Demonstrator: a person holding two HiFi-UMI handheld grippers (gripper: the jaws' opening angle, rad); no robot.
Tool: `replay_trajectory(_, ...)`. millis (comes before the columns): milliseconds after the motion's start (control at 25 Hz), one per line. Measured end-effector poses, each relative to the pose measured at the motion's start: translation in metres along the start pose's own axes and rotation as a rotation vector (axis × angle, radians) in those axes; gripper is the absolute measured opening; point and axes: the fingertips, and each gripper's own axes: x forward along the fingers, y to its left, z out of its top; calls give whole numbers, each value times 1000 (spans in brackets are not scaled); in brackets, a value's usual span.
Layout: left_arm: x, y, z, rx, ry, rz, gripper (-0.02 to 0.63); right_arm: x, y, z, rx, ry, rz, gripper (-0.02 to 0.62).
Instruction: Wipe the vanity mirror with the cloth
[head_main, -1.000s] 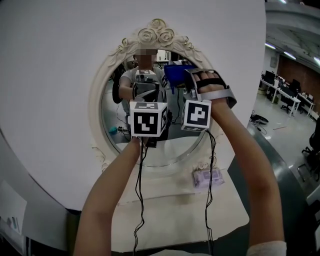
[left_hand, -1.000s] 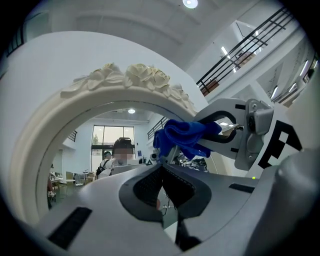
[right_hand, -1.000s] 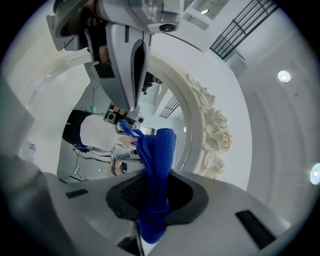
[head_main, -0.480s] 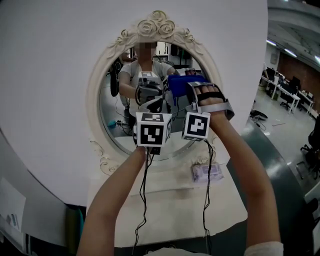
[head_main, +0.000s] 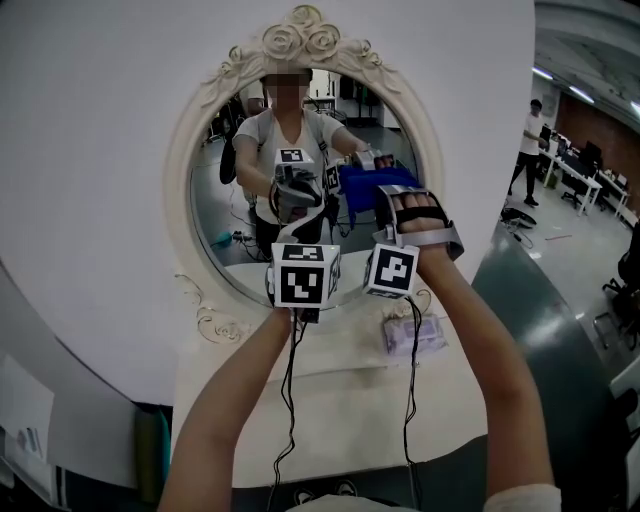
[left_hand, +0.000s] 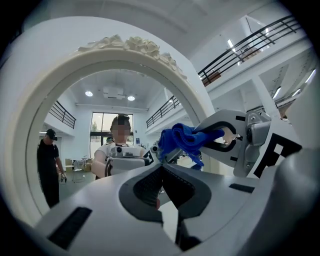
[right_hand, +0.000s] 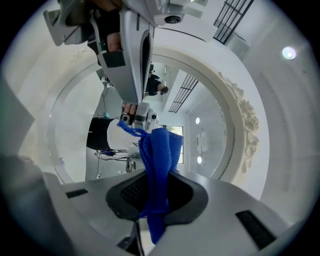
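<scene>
Two grippers are held up in front of the vanity mirror (head_main: 228, 205). The mirror is a tall oval with a white frame, and it has carved roses (head_main: 305, 40) at 12 o'clock. It stands upright at the back of a white table (head_main: 330, 420).

The right gripper (right_hand: 157, 186) has its jaws closed on the blue cloth (right_hand: 159, 150). The cloth is bunched up. It sticks out past the jaws toward the glass, and a bit of it hangs down below them. From the head view, the cloth is at about 3 o'clock on the glass, very close to it. I cannot tell if it touches the glass. The right hand (head_main: 420, 215) sits under grey straps just behind the cloth.

The left gripper (left_hand: 161, 172) has its jaws pressed together at the tips, with nothing between them. It points at the glass near 6 o'clock, just beside the right gripper. In the left gripper view, the cloth is at 1 o'clock from the left jaws.

The glass shows the person holding both grippers, and the blue cloth too.

A small purple packet (head_main: 412, 335) lies on the table, at 5 o'clock from the mirror. Black wires (head_main: 285, 400) hang down from the grippers.
</scene>
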Motion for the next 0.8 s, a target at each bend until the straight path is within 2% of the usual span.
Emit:
replay_trajectory(320, 2, -1, -58, -59, 78, 7, 11, -9, 50, 7, 28, -15, 56, 75)
replay_trajectory(800, -2, -8, -143, -131, 182, 8, 11, -27, 149, 27, 106, -51, 215, 75)
